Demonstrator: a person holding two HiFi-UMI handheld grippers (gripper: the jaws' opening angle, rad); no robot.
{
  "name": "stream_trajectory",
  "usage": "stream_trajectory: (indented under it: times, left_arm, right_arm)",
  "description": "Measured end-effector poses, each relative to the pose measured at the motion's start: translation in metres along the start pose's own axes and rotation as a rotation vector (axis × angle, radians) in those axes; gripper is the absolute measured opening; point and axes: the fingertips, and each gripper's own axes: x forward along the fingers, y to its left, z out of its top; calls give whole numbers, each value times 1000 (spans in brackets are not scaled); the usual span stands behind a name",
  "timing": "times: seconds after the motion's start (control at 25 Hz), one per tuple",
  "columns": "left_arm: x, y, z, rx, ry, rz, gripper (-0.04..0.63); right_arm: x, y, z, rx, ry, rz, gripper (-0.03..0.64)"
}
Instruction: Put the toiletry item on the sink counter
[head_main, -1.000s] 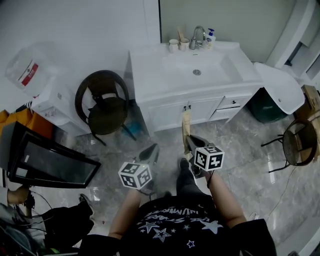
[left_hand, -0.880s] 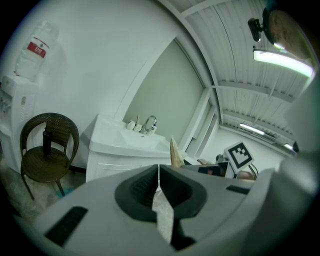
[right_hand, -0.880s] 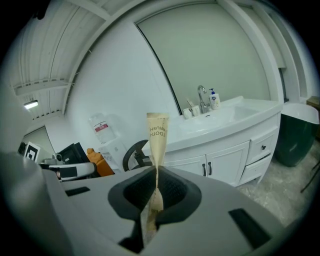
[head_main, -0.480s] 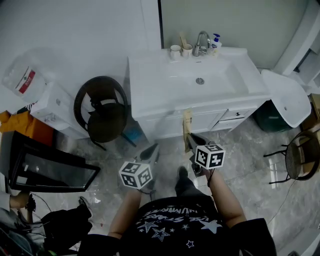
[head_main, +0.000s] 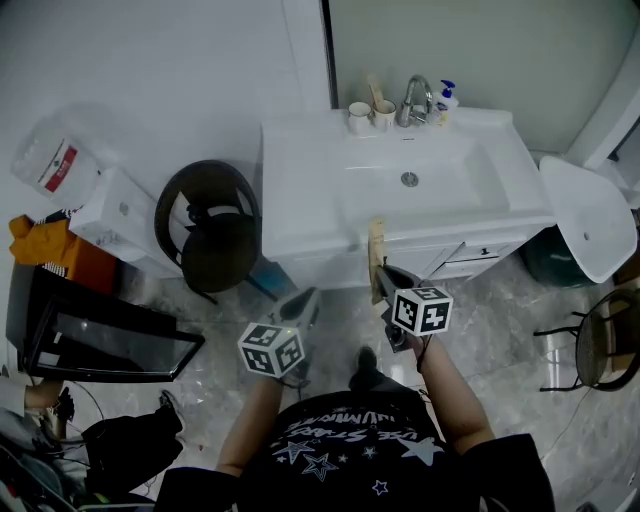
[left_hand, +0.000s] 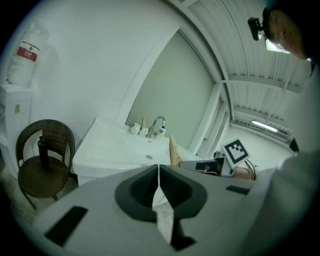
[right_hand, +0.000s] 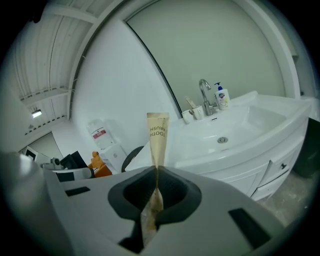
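Nearer the bench (head_main: 300, 200) than a second ago, my right fingers (head_main: 384, 282) clench the toothbrush packet (head_main: 376, 240), left fingers (head_main: 302, 303) closed empty; setting it down remains.

Two cups (head_main: 359, 117), one faucet (head_main: 415, 97) and one pump bottle (head_main: 446, 102) are standing on the surface (head_main: 300, 185); two chairs (head_main: 212, 235) and one toothbrush packet (head_main: 376, 250) are showing.

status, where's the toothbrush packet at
Right gripper shut on toothbrush packet. Left gripper shut, empty. Toothbrush packet short of sink counter, not yet down. Chair left of the counter, off the path.
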Motion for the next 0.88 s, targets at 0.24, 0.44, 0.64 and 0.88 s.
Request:
stream_trajectory:
  times: [0.24,0.44,0.64,0.88]
  left_arm:
    - [21,5,13,10,-6,54,20]
    - [37,13,24,-10,-36,105,20]
    - [49,8,28,-21,-42,121,20]
    - [45,12,29,-2,-28,157,20]
  right_arm:
    - [24,-16,22,-8,3,59,23]
    - [41,-31,38,-19,9,102,23]
    - [49,-39,50,-19,11,135,23]
    - [60,-37,43,-4,36,164,23]
